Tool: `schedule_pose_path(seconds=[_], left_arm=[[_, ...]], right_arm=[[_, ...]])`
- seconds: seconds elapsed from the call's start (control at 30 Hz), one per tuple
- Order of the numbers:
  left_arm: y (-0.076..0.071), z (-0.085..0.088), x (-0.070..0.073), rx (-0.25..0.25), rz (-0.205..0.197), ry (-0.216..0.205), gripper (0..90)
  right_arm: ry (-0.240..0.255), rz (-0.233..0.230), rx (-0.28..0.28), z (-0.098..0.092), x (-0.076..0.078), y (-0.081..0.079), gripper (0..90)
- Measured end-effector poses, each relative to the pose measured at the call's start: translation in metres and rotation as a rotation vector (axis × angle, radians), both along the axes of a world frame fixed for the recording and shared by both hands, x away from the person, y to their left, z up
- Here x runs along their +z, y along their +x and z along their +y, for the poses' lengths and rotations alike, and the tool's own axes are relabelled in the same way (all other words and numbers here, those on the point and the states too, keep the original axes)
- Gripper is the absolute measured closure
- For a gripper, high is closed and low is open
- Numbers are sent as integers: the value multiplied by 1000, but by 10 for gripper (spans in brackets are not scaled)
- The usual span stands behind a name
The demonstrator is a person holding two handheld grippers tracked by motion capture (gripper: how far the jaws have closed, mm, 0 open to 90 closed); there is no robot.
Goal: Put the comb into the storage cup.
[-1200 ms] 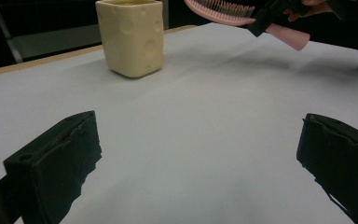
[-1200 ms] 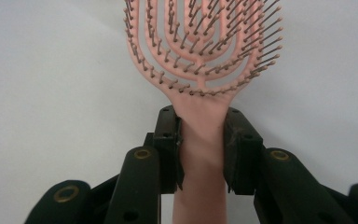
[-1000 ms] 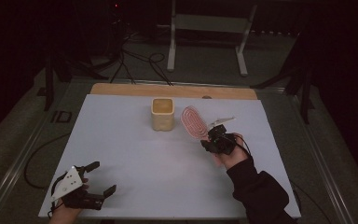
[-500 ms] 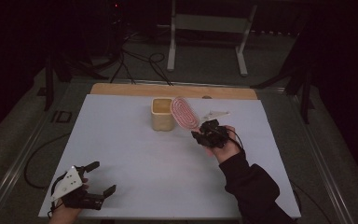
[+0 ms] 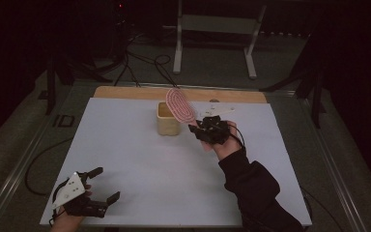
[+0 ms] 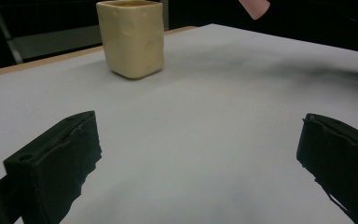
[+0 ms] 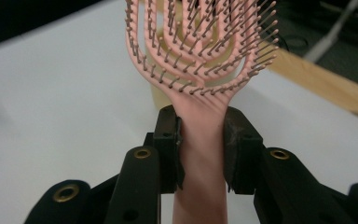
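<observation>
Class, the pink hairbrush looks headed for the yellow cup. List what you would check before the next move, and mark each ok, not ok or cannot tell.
1. Right gripper clamps the hairbrush handle between both jaws: ok.
2. Brush head is lifted off the white sheet: ok.
3. Yellow cup stands upright, mouth open: ok.
4. Cup is empty inside: cannot tell.
5. Brush head points at the cup while the handle stays in the jaws; handle-first entry: not ok.
6. Left gripper rests open at the near edge, away from the cup: ok.
</observation>
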State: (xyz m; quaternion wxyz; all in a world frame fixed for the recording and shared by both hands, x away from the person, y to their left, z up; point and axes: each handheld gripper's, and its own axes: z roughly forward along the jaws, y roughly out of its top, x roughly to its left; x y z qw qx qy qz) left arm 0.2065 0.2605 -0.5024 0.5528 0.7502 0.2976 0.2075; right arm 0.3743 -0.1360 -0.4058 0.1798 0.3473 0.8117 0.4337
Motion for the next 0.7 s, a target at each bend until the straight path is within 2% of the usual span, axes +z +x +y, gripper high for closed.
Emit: schedule_pose_path(seconds=[0.27,0.4,0.47,0.7], left_arm=[[0,0,0,-1,1,-1,0],[0,0,0,-1,1,0,0],[0,0,0,-2,1,1,0],[0,0,0,-1,5,-2,0]], right_arm=[[44,-21,44,9,6,9,700],[76,-31,53,11,7,13,700],[110,-41,60,15,8,16,699],[129,-75,73,21,11,22,700]])
